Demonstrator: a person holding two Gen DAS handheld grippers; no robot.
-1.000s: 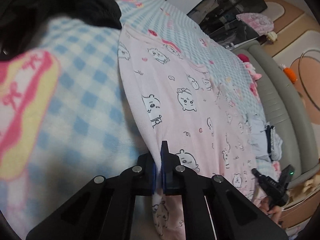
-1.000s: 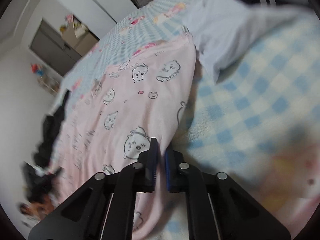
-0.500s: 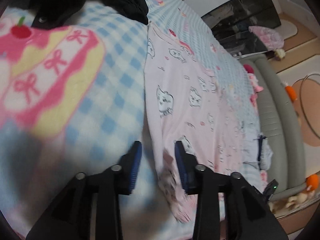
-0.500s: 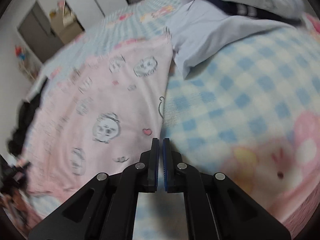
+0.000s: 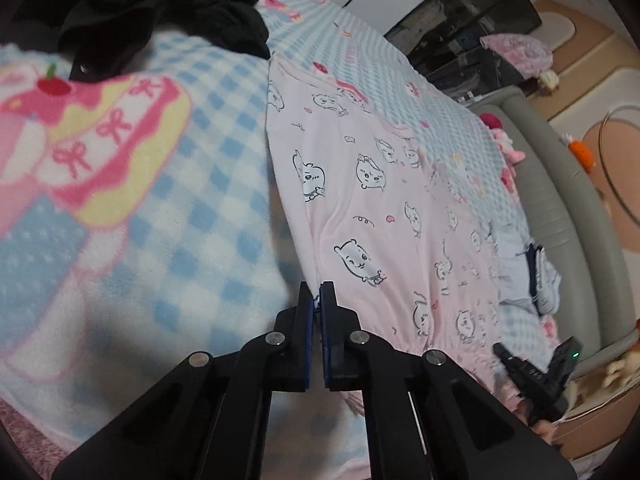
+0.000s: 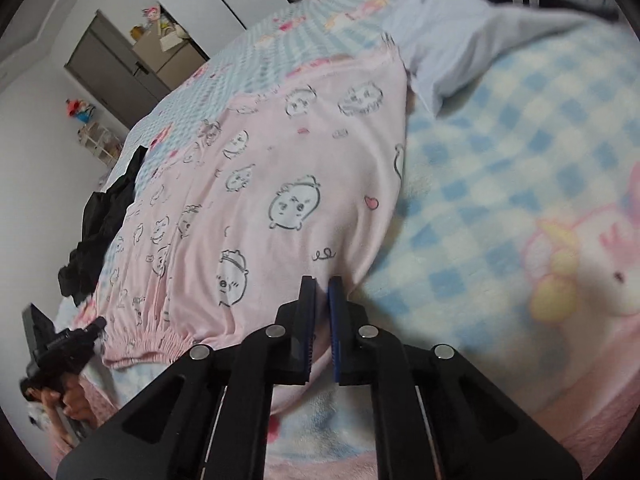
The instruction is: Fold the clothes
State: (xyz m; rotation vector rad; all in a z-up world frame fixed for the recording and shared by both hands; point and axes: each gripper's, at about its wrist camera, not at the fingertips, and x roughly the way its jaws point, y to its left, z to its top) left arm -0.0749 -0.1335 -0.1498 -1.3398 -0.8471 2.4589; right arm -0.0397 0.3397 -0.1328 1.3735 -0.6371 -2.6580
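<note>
- Pink garment [image 5: 384, 208], printed with cartoon faces, lay spread flat on the checked blanket [image 5: 192, 184], its long axis running away from both cameras toward the far side of the bed; its gathered hem [image 6: 152, 344] lay at the near end.
- Left gripper [image 5: 316, 294] stood at the garment's left long edge, jaws nearly closed with a sliver of pink cloth between the pads: pinching that edge, as far as I could judge.
- Half a second earlier those jaws gaped wide over the same edge.
- Right gripper [image 6: 321, 286] sat at the right long edge, jaws a narrow gap apart; whether cloth was caught I could not tell. Earlier they were pressed together.
- Each claw was nearer its own side.
</note>
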